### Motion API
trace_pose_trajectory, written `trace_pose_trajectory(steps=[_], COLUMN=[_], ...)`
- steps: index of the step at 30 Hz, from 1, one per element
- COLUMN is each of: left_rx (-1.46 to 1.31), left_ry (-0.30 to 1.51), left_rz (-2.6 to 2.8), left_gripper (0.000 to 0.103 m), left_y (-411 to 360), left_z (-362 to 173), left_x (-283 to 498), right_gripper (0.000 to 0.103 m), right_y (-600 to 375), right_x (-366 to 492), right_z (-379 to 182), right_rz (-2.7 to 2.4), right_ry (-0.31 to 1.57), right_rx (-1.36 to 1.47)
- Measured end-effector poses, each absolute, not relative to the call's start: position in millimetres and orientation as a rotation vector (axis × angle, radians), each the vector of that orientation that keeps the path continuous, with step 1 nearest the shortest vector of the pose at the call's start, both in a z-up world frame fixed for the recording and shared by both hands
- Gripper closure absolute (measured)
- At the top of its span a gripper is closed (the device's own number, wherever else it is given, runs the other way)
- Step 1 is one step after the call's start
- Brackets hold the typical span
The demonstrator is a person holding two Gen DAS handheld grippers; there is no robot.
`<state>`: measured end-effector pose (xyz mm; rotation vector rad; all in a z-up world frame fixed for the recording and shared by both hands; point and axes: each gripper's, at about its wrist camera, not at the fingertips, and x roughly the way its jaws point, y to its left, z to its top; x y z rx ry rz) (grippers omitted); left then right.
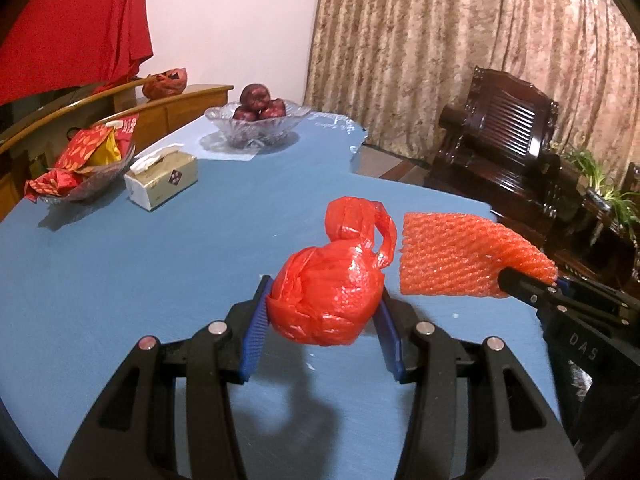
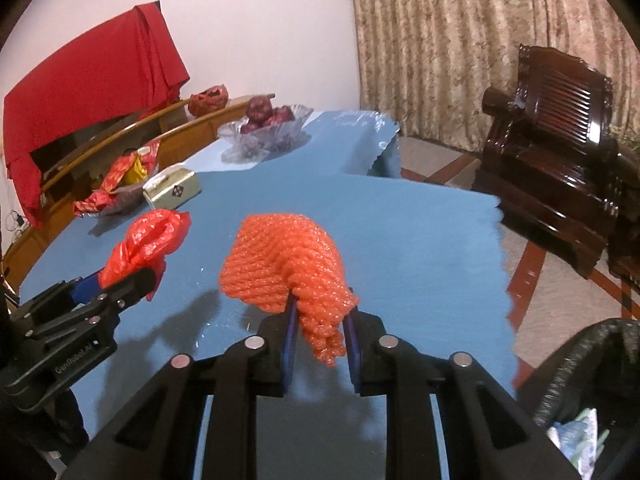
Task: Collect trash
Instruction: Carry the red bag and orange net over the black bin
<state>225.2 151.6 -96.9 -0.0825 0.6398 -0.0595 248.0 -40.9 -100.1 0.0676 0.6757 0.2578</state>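
A knotted red plastic bag (image 1: 326, 296) hangs above the blue table, squeezed between the blue pads of my left gripper (image 1: 324, 312). Its handles stick up behind the bulge. To its right my right gripper (image 1: 532, 286) is shut on one end of an orange foam fruit net (image 1: 452, 258), which juts out leftward. In the right wrist view the foam net (image 2: 280, 264) fans out ahead of the right gripper (image 2: 320, 328), its pinched end hanging between the pads. The left gripper (image 2: 116, 284) shows at the left edge with the red bag (image 2: 148, 240).
On the blue table (image 1: 140, 264) stand a tissue box (image 1: 162, 178), a glass bowl of red snack packets (image 1: 80, 164) and a glass bowl of apples (image 1: 258, 120). A dark wooden armchair (image 2: 560, 152) is at the right. A black-lined bin (image 2: 580, 392) sits below the table's right edge.
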Motion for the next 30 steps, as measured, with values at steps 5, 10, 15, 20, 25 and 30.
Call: trace_pose_trajectory(steps=[5, 10, 15, 20, 25, 30], left_rx=[-0.084, -0.076, -0.076, -0.067, -0.054, -0.036], left_ry=[0.622, 0.605, 0.595, 0.586, 0.578, 0.577], left_rz=[-0.078, -0.105, -0.145, -0.186, -0.232, -0.289], left_gripper=[0.056, 0.056, 0.056, 0.056, 0.056, 0.056], left_y=[138, 118, 93, 68, 41, 10], left_z=[-83, -71, -62, -55, -50, -48], left_x=[211, 196, 181, 172, 165, 161], right_gripper=[0.082, 0.082, 0.082, 0.082, 0.082, 0.082], right_y=[-60, -81, -107, -131, -156, -189], right_x=[227, 205, 180, 161, 145, 127], right_z=[-83, -70, -58, -53, -49, -48], right_rz=[0.232, 0.206, 0.167, 0.128, 0.089, 0.030], right_ry=[0.648, 0.621, 0.597, 0.584, 0.573, 0.567], right_rx=[0.073, 0.079, 0.086, 0.092, 0.095, 0.105])
